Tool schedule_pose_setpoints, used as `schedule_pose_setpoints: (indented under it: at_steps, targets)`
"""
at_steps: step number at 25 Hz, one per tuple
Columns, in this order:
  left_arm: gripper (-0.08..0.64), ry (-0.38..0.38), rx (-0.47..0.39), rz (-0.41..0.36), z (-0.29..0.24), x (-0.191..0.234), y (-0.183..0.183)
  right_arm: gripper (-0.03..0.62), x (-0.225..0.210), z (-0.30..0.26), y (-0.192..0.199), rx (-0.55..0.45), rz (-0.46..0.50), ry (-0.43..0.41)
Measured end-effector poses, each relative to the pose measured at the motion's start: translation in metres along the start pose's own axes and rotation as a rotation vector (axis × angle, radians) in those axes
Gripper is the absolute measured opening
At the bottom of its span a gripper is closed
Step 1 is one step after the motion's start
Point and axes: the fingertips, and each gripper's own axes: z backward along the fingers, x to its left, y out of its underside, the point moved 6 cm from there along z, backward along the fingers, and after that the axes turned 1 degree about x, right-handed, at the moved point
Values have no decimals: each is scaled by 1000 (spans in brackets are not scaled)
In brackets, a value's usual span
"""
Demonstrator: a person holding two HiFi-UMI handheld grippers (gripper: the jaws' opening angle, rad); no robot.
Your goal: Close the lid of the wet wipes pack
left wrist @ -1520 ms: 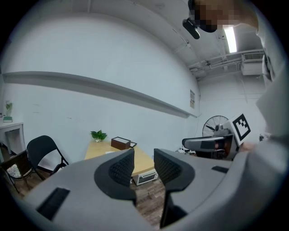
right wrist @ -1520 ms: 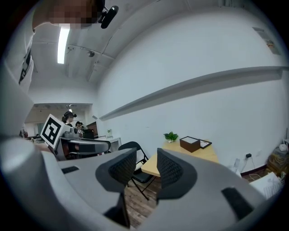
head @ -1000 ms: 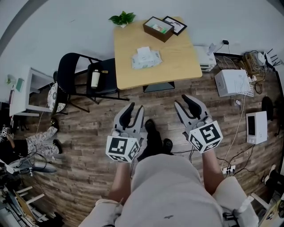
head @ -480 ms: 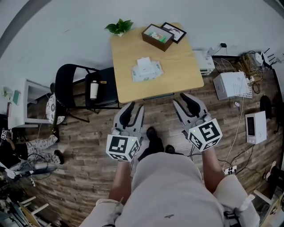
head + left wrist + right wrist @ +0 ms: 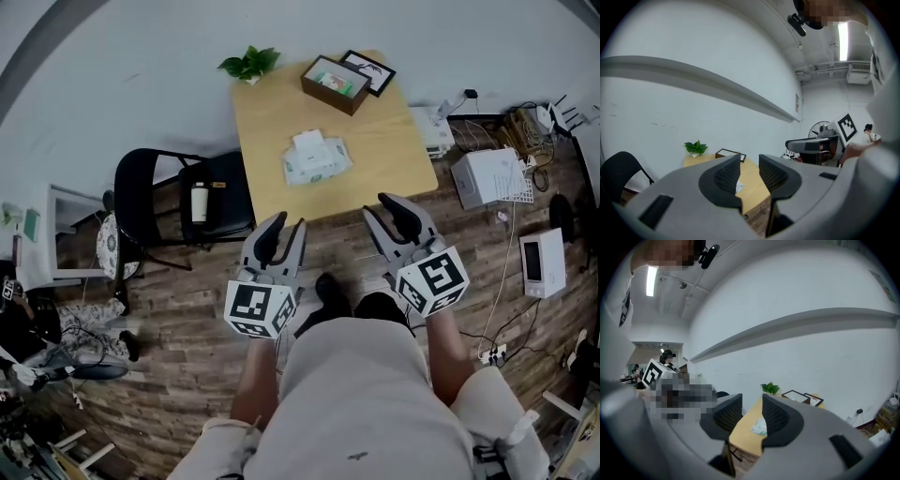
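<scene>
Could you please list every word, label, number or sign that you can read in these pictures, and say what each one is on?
No text here can be read.
Wet wipes pack: its print is too small to read.
Bottle on the chair: its label is too small to read.
Left marker cube and right marker cube: only black-and-white square patterns, with no letters or numbers.
</scene>
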Motion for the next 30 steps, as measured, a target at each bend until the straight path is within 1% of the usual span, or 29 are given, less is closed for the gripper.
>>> schedule_pose_setpoints:
  at_steps: [8,12,16,21,26,30]
  targets:
    - [120,32,19,8,-12,10,2,118,1,-12,4,17,-14,9]
    - [120,30,24,16,-19,13,5,118,-4,-19,6,31,-20,0]
    - [120,15,31,23,-31,20,5,118,-13,-31,6,37,-17,-18]
    - [120,-16,33,21,-51,30,-4,120,-36,-55,-2,36,-13,-53]
    - [120,-50,47,35,-76,41,-12,120,-59,-87,-13,34,-10,-109]
    - [120,-89,51,45,-99,53,-19,123,-80,-116,-18,51,-7,-157]
